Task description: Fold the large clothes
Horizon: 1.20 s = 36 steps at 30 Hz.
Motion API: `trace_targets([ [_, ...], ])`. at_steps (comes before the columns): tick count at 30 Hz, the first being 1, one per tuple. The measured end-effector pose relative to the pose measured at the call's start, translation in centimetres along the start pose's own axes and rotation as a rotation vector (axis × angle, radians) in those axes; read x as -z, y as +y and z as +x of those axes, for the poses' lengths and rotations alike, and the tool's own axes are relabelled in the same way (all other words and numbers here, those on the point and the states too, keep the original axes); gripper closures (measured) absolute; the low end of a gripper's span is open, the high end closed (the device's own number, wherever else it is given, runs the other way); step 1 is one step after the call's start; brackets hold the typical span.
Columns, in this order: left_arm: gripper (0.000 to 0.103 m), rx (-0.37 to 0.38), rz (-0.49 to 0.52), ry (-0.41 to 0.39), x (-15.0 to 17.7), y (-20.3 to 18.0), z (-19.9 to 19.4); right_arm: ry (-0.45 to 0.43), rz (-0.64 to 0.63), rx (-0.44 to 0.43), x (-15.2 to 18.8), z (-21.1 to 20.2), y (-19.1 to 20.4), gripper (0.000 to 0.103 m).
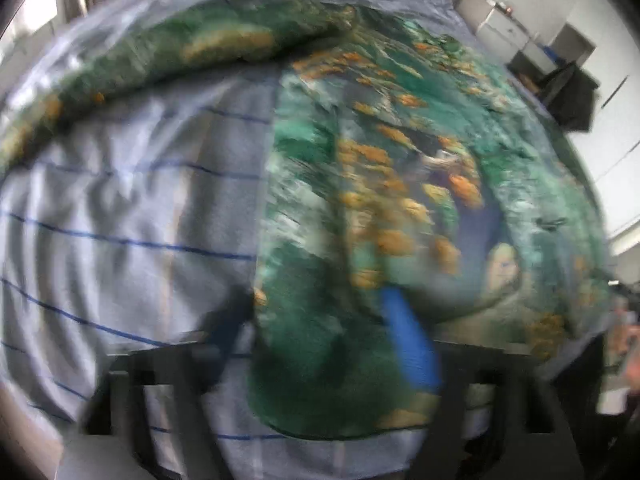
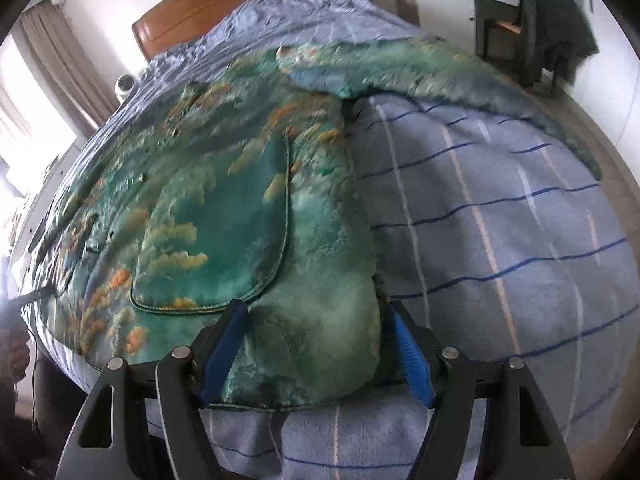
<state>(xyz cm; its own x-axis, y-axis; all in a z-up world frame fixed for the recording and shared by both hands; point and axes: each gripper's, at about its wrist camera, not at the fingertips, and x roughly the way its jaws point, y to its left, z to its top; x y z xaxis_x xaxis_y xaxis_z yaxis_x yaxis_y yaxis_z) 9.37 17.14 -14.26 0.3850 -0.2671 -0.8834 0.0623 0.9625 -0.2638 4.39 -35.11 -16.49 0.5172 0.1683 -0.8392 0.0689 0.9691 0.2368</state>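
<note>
My right gripper stands wide open, its blue pads straddling the near hem corner of the green printed jacket, gripping nothing yet. My left gripper is blurred; I cannot tell its opening. The jacket lies spread flat on the striped blue bedcover, sleeves outstretched. I judge the first fold is just starting: next I must close on the hem.
</note>
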Motion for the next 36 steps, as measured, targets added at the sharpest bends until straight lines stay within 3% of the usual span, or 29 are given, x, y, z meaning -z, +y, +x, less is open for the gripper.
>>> trace_targets([
  [1,0.065,0.01,-0.008,0.0,0.0,0.1,-0.1,0.005,0.001,-0.005,0.0,0.1,0.0,0.032],
  [2,0.073,0.006,0.0,-0.008,0.1,-0.2,-0.1,0.008,0.0,-0.009,-0.1,0.1,0.1,0.049],
  [4,0.081,-0.013,0.03,-0.02,0.3,-1.0,-0.3,0.013,-0.018,0.012,0.0,0.0,0.4,0.074],
  [6,0.087,-0.026,0.048,-0.033,0.6,-1.4,-0.7,0.012,-0.022,0.018,0.1,-0.2,0.3,0.082],
  [8,0.091,-0.031,0.058,-0.039,0.9,-1.5,-1.2,0.005,-0.03,0.032,0.2,-0.8,0.5,0.087],
  [16,0.089,-0.039,0.069,-0.04,2.2,-0.8,-2.0,0.0,-0.081,0.07,0.6,-2.9,1.2,0.088],
  [19,0.076,-0.085,0.07,-0.043,1.6,-1.2,-1.5,0.0,-0.095,0.094,0.1,-1.9,1.0,0.084],
  [21,0.057,-0.116,0.079,-0.066,1.5,-1.4,-2.4,-0.003,-0.073,0.106,-0.5,-1.4,0.7,0.075],
  [23,0.041,-0.123,0.082,-0.098,1.3,-1.5,-3.6,-0.021,-0.048,0.101,-0.7,-1.6,0.3,0.053],
  [24,0.036,-0.129,0.078,-0.124,1.3,-1.6,-4.5,-0.046,-0.024,0.088,-0.9,-2.3,-0.4,0.051],
  [28,0.025,-0.142,0.068,-0.205,-0.1,-2.6,-7.2,-0.126,0.035,0.142,-2.0,-4.1,-3.5,0.049],
  [30,0.006,-0.169,0.056,-0.282,-1.3,-3.8,-8.5,-0.15,0.066,0.184,-2.9,-4.5,-5.2,0.049],
  [33,0.002,-0.193,0.053,-0.403,-2.9,-5.6,-9.8,-0.218,0.098,0.316,-4.9,-5.0,-7.7,0.049],
  [36,0.001,-0.231,0.076,-0.455,-4.5,-7.8,-9.3,-0.254,0.113,0.419,-6.5,-5.4,-8.6,0.049],
])
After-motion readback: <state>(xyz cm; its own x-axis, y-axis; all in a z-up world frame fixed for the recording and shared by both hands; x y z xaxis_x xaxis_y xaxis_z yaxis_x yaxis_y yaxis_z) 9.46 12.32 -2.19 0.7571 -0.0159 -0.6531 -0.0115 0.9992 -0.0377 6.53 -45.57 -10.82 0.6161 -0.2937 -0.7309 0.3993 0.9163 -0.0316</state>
